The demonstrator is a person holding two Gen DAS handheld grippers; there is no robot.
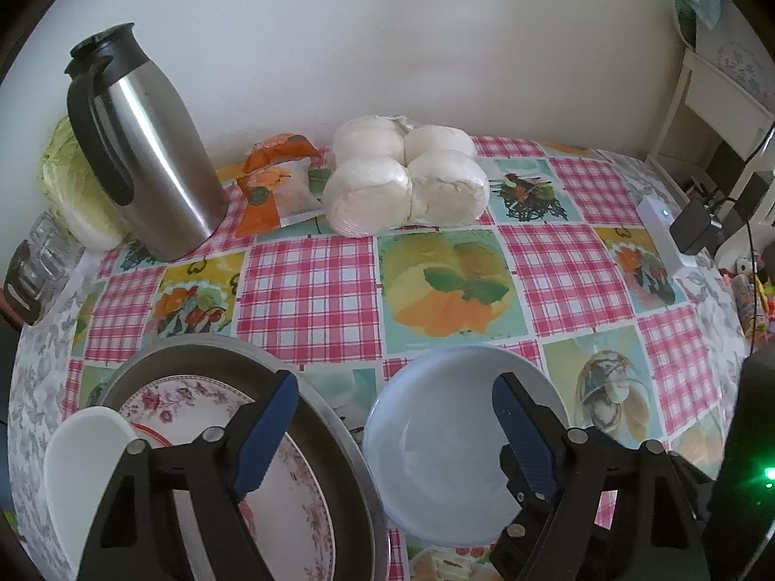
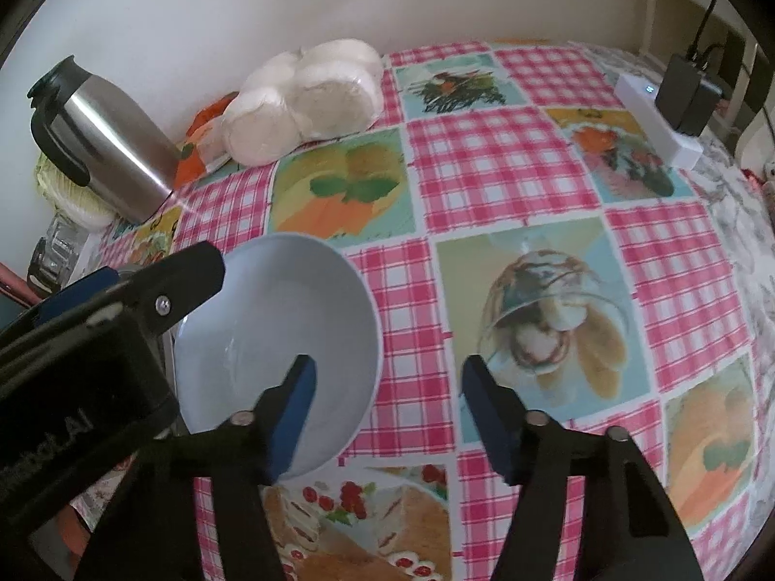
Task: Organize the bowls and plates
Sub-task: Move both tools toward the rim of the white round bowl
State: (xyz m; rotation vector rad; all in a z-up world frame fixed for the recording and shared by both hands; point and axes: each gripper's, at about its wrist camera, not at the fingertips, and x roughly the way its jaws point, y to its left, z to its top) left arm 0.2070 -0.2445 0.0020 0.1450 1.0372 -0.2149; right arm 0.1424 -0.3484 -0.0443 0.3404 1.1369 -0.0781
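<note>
The surface under its pink checked oilcloth (image 2: 503,169) carried a round grey metal tray (image 1: 334,416) holding a floral-rimmed plate (image 1: 193,399); just beside it sat the pale blue shallow bowl (image 2: 290,319); the right claw (image 2: 387,387) straddled its near rim, half-wide, gripping nothing, seemingly nearer; the left claw (image 1: 395,431), wide and empty, spanned tray and bowl.

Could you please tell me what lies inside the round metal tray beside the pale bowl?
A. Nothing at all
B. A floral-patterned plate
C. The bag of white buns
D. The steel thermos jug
B: in the left wrist view a floral plate lies inside the metal tray, just left of the pale bowl.
</note>
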